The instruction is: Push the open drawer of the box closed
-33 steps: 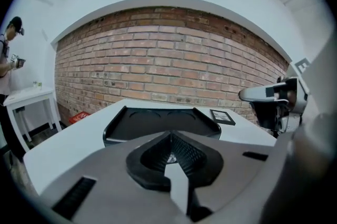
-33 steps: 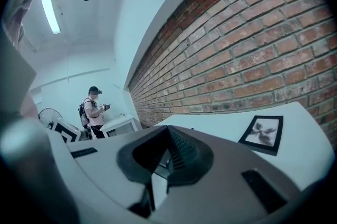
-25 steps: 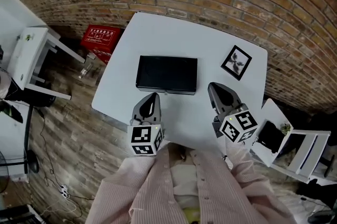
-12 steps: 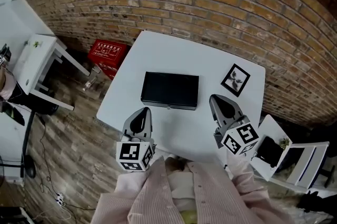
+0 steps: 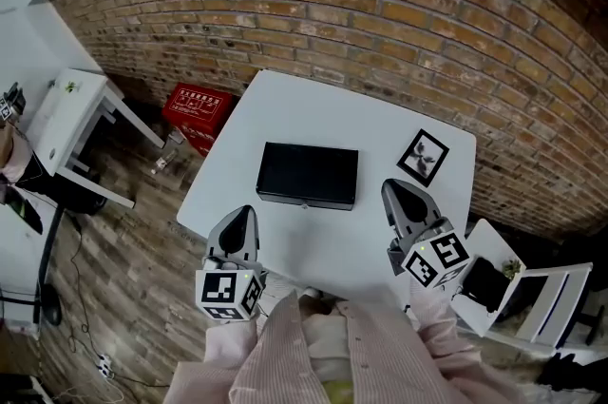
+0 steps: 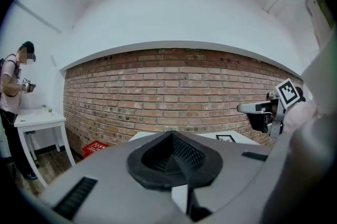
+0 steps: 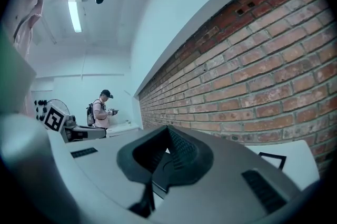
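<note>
A flat black box (image 5: 307,174) lies on the white table (image 5: 380,122), its long near side turned to me with a small knob (image 5: 304,204) at the middle. No drawer sticks out from it that I can see. My left gripper (image 5: 239,220) hangs over the table's near left edge, well short of the box, shut and empty. My right gripper (image 5: 397,193) hovers to the right of the box's near corner, also shut with nothing in it. In the left gripper view the pads (image 6: 181,154) meet. The same shows in the right gripper view (image 7: 166,157).
A small framed picture (image 5: 423,157) lies on the table to the right of the box. A red crate (image 5: 199,109) sits on the wooden floor to the left, beside a white side table (image 5: 66,122). White furniture (image 5: 532,298) stands at the right. A person (image 6: 13,86) stands far left.
My left gripper has drawn back and to the left, away from the box toward the table's edge. The right gripper has barely moved.
</note>
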`<state>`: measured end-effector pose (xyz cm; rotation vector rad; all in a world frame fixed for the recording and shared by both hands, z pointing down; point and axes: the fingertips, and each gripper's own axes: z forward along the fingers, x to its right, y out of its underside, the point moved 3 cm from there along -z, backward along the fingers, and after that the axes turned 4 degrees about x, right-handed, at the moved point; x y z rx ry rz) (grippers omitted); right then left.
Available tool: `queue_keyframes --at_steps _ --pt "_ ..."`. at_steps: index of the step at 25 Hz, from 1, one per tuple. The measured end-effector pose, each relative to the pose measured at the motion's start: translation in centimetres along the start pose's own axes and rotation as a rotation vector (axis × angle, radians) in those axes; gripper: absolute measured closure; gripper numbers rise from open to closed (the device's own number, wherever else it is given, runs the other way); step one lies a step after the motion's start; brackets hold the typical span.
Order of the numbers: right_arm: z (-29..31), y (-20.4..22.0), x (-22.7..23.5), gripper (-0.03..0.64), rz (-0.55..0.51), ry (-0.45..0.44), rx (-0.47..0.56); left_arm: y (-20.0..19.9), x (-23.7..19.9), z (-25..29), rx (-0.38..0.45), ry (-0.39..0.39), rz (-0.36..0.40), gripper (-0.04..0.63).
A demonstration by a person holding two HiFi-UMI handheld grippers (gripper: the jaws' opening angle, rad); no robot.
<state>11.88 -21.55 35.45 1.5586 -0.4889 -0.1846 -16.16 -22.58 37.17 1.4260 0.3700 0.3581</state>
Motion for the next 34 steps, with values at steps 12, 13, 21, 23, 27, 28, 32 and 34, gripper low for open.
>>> queue_keyframes --at_steps 12,13,21,23,27,28,32,34 --pt "-0.1 -0.3 0.2 0.617 -0.012 0.004 0.013 -0.4 -1.2 -0.8 0.015 -0.041 -0.003 0.601" --pt "-0.1 -0.3 0.2 0.617 -0.014 0.003 0.014 -0.4 -1.2 -0.8 0.016 -0.044 -0.003 0.601" --pt "0.2 -0.5 0.2 0.617 -0.014 -0.004 0.021 -0.3 -1.6 -0.8 0.009 -0.060 -0.006 0.601" --pt "0.2 -0.5 0.3 0.617 -0.016 -0.002 0.021 -0.2 -1.6 -0.8 0.006 -0.064 -0.007 0.601" --pt "0.2 -0.5 0.4 0.617 -0.019 0.003 0.020 -0.1 -1.9 -0.8 0.000 -0.074 -0.006 0.600" --pt "0.2 -0.5 0.4 0.617 -0.021 0.003 0.020 -0.1 -1.9 -0.8 0.000 -0.076 -0.004 0.600" --pt "0.1 -0.2 0.5 0.617 -0.024 0.003 0.018 0.2 -2.0 -0.9 -0.003 -0.088 -0.006 0.601" --pt "0.1 -0.1 0.6 0.617 -0.023 0.004 0.017 0.3 -2.1 -0.9 -0.005 -0.093 -0.010 0.600"
